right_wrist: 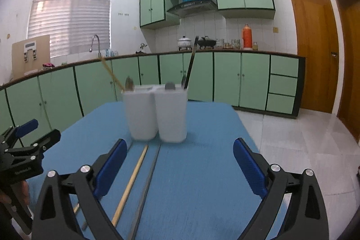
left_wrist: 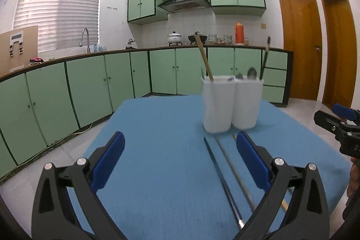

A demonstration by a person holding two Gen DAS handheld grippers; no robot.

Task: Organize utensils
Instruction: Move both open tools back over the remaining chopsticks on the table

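**Both grippers wide over the blue table**

Blue-padded jaws of our left gripper (left_wrist: 180,151) stood spread wide, nothing between the pads. Our right gripper (right_wrist: 178,156) was likewise spread and empty. On the blue tablecloth (left_wrist: 157,127) lay loose utensils: a wooden chopstick (right_wrist: 132,179) and a dark metal one (right_wrist: 148,179), side by side, pointing toward the white twin-cup holder (right_wrist: 157,114). That holder already held spoons (left_wrist: 252,73) and upright chopsticks (left_wrist: 204,57).
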